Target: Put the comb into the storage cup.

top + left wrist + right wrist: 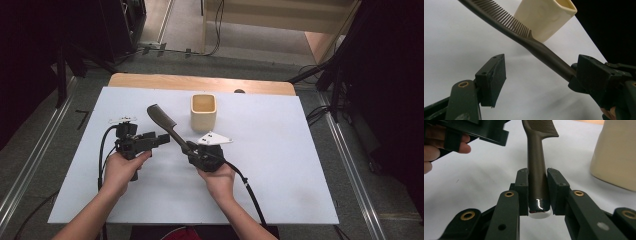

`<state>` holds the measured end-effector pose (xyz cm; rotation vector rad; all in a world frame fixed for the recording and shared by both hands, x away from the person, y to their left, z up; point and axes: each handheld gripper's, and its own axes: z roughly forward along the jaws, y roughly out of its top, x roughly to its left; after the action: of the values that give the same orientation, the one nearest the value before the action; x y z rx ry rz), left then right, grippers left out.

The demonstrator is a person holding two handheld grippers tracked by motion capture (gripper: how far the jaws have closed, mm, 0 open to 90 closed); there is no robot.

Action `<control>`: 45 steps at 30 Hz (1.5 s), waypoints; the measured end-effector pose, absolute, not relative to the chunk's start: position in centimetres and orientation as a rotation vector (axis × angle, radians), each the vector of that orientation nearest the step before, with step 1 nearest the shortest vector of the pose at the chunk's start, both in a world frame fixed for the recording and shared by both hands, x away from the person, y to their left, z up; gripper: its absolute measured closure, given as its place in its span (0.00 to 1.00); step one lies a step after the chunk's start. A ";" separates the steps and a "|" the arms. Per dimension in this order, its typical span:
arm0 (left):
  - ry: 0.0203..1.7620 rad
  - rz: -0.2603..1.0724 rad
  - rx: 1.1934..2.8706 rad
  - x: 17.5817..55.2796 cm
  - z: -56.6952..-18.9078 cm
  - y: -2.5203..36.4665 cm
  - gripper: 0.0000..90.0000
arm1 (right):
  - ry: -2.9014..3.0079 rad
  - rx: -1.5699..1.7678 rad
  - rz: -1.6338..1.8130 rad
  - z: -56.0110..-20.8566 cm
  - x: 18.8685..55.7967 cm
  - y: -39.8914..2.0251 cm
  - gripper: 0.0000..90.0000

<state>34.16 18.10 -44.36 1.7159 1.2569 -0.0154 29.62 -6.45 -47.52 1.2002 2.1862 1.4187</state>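
Right tool [184, 146] is clamped on the handle end of a dark comb [165, 123], and in the right gripper view you can see both pads [522, 190] squeezed flat against the sides of that handle [537, 180], so it's a solid grip, jaws mostly closed around it. Comb is up off the worktop [280, 165], sticking out from the tool toward the far left, toothed end highest.

Left tool [161, 138] sits just left of the comb at about the same depth, held in the person's left hand [122, 167]. Its jaws are spread wide with nothing between them; in the left gripper view the near pad [492, 81] hangs over bare white surface and the comb [524, 37] crosses the gap farther out without touching it.

Past both tools, a bit farther back and slightly right of the comb's tip, there's a cream square cup [203, 111] standing upright on the worktop, open top facing up. Comb teeth pass in front of it in the left gripper view, but I can't tell if they touch.
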 end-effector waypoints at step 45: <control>1.378 -0.178 1.557 35.8 -44.9 16.0 0.56 | 2.043 1.193 1.563 -47.4 28.7 -4.9 0.78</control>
<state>35.78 15.95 -44.88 1.5568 1.3775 -0.1780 28.68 -4.87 -47.35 1.1931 2.0430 1.5628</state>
